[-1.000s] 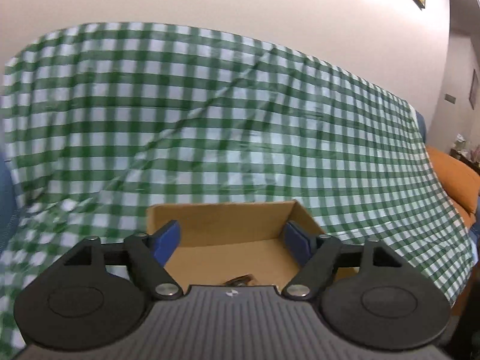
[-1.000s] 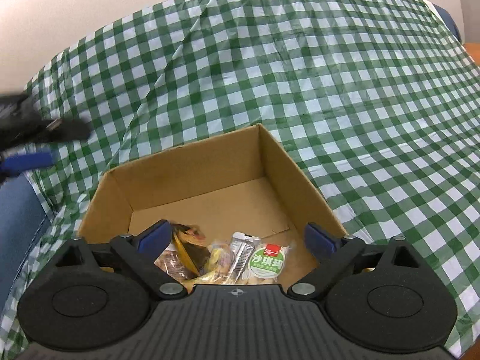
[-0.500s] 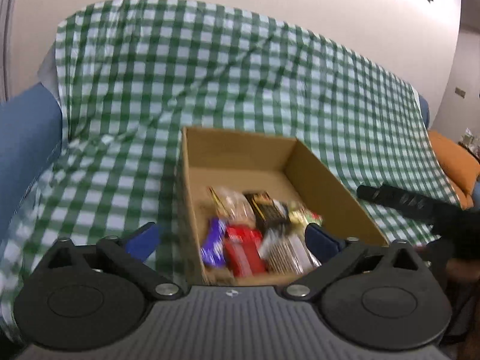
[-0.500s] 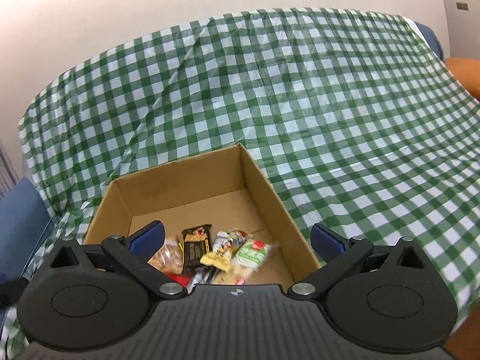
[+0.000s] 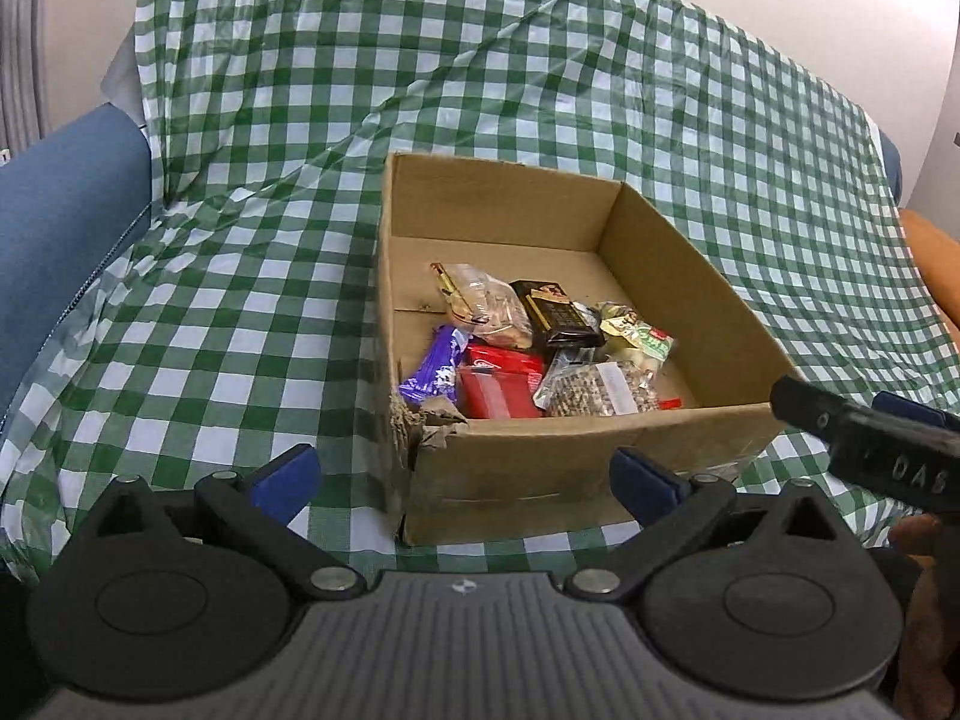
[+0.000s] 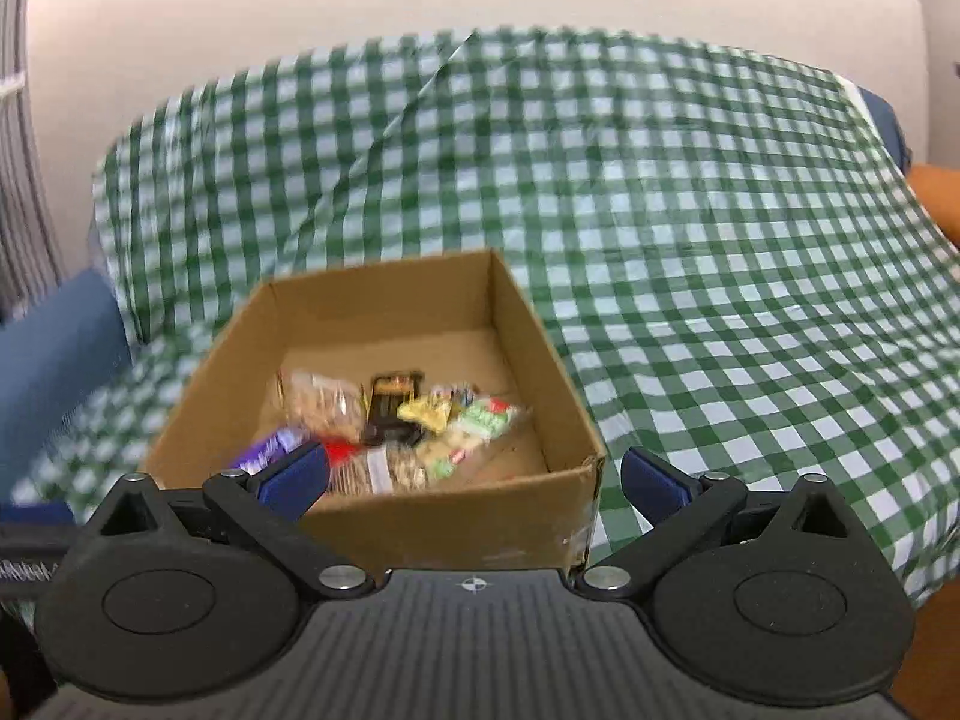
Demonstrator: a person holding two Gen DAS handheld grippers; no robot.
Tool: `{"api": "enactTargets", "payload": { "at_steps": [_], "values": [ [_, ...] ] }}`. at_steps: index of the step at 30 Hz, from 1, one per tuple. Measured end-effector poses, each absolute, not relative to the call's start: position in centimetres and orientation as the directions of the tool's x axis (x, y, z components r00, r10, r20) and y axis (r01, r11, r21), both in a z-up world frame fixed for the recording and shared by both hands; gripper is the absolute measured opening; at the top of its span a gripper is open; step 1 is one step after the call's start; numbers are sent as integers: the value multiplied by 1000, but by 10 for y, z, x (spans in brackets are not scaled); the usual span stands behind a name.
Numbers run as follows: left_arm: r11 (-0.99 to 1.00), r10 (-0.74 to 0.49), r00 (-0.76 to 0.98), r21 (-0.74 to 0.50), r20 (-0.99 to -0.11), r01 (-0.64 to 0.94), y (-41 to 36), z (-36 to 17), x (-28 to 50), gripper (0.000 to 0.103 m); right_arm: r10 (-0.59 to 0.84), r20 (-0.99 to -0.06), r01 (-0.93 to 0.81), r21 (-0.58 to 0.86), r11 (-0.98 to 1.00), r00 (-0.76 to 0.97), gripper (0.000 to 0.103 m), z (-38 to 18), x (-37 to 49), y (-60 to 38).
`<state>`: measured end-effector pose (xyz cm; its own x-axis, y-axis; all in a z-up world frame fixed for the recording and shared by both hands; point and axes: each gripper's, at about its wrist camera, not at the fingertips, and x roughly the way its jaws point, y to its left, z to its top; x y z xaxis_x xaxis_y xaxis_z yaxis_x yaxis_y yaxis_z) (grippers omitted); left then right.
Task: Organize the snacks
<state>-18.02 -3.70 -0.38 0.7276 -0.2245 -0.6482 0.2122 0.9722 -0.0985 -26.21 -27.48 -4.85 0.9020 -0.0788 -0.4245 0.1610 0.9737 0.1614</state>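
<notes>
An open cardboard box (image 5: 504, 180) sits on the checked cloth. Inside it lie several snacks: a purple wrapper (image 5: 435, 369), a red packet (image 5: 501, 381), a clear bag of nuts (image 5: 489, 300), a dark bar (image 5: 555, 315) and a green-and-white packet (image 5: 645, 339). My left gripper (image 5: 465, 477) hovers just before the box's front wall, open wide, nothing between its blue pads. My right gripper (image 6: 474, 478) is also open and empty in front of the same box (image 6: 372, 306), slightly blurred. One of its fingers (image 5: 852, 426) shows at the box's right front corner.
A green-and-white checked cloth (image 5: 240, 312) covers a sofa, seat and backrest. A blue armrest (image 5: 66, 210) rises at the left and an orange cushion (image 5: 936, 264) lies at the right. The box's front left corner (image 5: 420, 420) is torn. A pale wall stands behind.
Both grippers have drawn back from over the box and their jaws have spread wider. The left view now tilts down, so the whole box and its snacks show.
</notes>
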Motion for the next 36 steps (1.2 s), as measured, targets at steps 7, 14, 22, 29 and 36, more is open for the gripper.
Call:
{"api": "enactTargets", "payload": {
  "at_steps": [7, 14, 22, 29, 36],
  "values": [
    [974, -219, 720, -103, -658, 203, -33, -6, -177, 103, -70, -427, 140, 134, 981, 901, 102, -49, -256, -266],
    [974, -221, 718, -109, -660, 199, -34, -9, -177, 103, -69, -431, 135, 125, 983, 900, 102, -50, -253, -262],
    [974, -221, 717, -108, -661, 201, -36, -11, -178, 103, -68, -434, 139, 134, 981, 898, 102, -50, -253, -265],
    [974, -221, 716, -115, -662, 195, -37, -11, -178, 103, -68, -435, 135, 125, 983, 898, 102, -51, -253, -263],
    [974, -222, 715, -115, -663, 195, -38, -11, -178, 103, -68, -436, 136, 128, 982, 898, 102, -51, -253, -263]
  ]
}}
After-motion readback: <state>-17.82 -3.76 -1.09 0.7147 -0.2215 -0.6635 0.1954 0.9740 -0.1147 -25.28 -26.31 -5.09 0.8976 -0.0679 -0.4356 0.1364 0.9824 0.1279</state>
